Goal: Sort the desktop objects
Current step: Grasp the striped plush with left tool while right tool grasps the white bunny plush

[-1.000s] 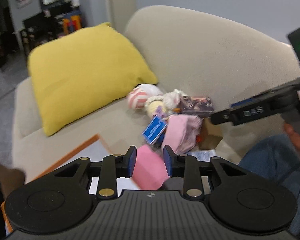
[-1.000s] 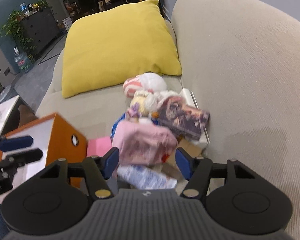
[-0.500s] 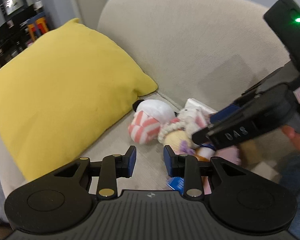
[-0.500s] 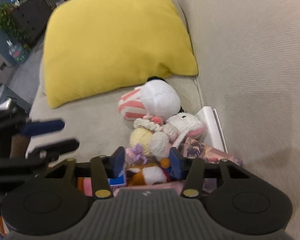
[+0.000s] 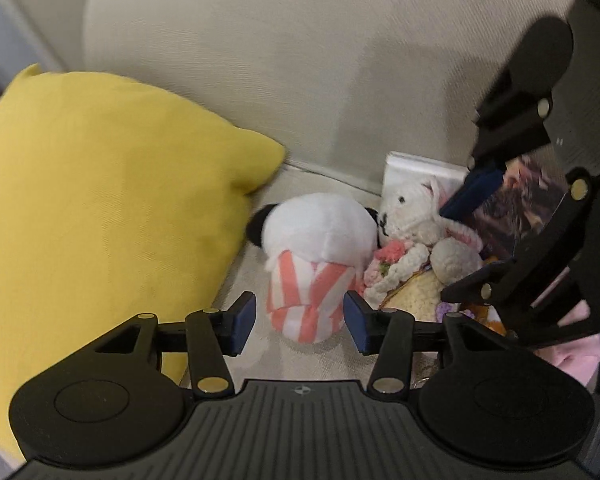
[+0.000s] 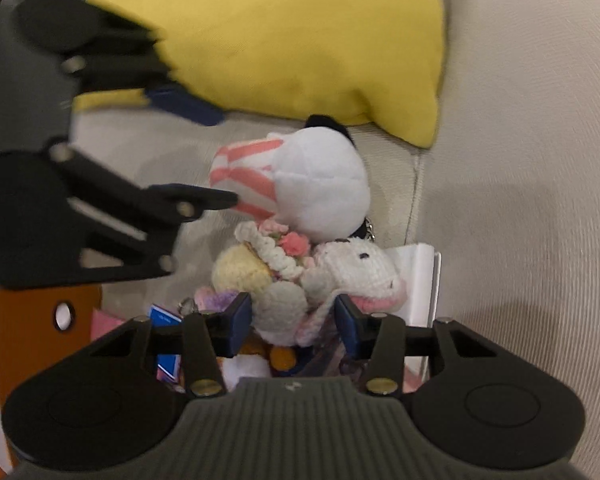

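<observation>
Your left hand-held gripper (image 5: 299,322) is spread open, its pads straddling the striped end of the panda plush (image 5: 316,264), which lies on the sofa seat (image 5: 256,332) just right of the yellow cushion (image 5: 100,200). Your right hand-held gripper (image 6: 293,322) is open too, flanking the crocheted bunny (image 6: 340,280) that lies against the panda.

Close the left one too shallow and the soft striped body may squeeze out. The two toys touch, and a keychain (image 6: 367,227) shows between them; if it snags, lifting one could drag the other. Both tools work close together, so they may knock each other.
</observation>
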